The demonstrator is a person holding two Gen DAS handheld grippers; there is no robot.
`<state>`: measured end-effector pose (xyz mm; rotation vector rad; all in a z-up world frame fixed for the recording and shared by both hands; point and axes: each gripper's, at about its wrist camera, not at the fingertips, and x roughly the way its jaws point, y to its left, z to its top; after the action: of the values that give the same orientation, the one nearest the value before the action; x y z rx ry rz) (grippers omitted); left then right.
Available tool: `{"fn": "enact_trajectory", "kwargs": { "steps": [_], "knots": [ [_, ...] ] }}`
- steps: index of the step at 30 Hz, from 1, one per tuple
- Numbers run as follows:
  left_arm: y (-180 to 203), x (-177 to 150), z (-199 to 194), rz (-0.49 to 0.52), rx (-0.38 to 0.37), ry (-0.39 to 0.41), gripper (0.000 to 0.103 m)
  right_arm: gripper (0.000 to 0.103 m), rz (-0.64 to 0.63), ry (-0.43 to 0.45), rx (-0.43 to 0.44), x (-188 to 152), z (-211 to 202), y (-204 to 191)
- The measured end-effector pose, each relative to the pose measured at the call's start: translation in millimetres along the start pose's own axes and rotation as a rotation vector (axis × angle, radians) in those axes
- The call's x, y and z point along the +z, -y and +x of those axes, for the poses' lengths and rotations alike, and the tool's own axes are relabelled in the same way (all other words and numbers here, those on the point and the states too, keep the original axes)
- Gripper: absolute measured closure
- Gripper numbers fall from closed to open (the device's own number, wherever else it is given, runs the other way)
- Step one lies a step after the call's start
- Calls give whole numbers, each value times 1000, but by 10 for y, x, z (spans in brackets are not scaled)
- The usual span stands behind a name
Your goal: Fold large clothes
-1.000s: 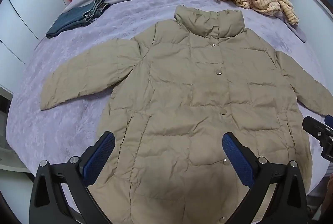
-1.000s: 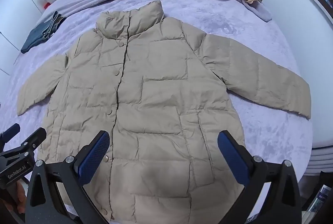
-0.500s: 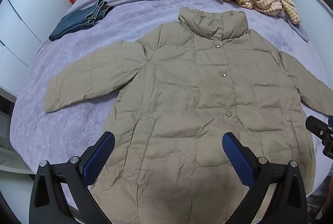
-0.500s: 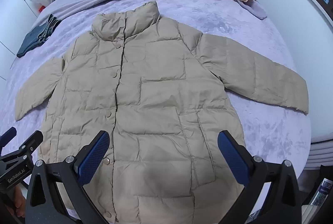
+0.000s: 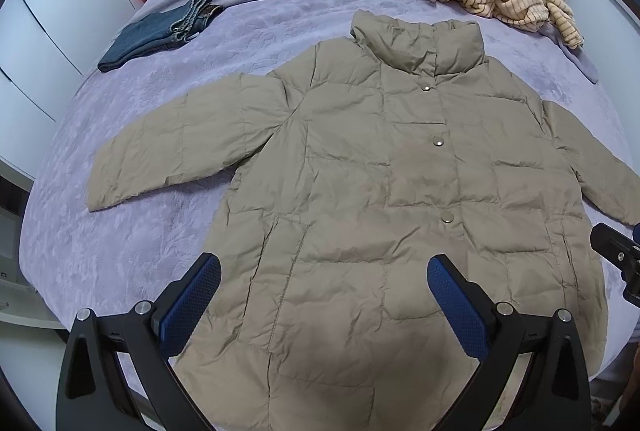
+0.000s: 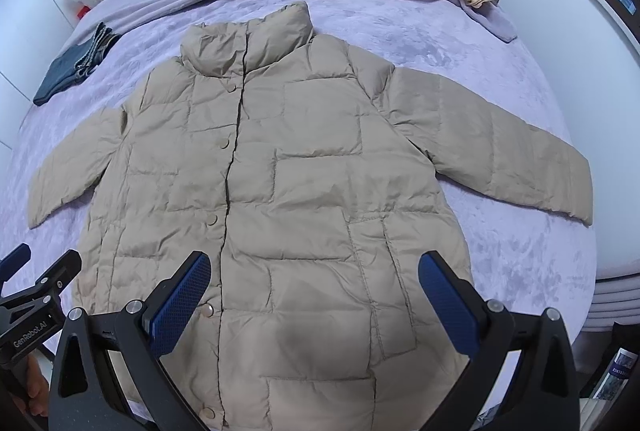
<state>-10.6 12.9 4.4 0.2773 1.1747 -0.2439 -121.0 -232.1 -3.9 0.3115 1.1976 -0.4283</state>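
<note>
coat [image 5: 384, 191] lies flat, face up on the bed [image 5: 120, 239], both sleeves out. left gripper [image 5: 324, 287] and right gripper [image 6: 314, 283] hover wide apart, empty. best bet: pinch 1 sleeve cuff, fold inward.

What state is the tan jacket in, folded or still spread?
Spread flat. The jacket lies front up on the bed, snapped shut, both sleeves out to the sides. Both grippers, left and right, are open above its hem.
</note>
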Motion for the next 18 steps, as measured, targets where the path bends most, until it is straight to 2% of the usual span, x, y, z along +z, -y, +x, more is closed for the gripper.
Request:
{"fn": "enact_trajectory", "kwargs": {
  "steps": [18],
  "knots": [
    [-25, -5, 8, 0, 4, -3, 0, 0, -1, -1, -2, 17, 13, -18]
  ]
}}
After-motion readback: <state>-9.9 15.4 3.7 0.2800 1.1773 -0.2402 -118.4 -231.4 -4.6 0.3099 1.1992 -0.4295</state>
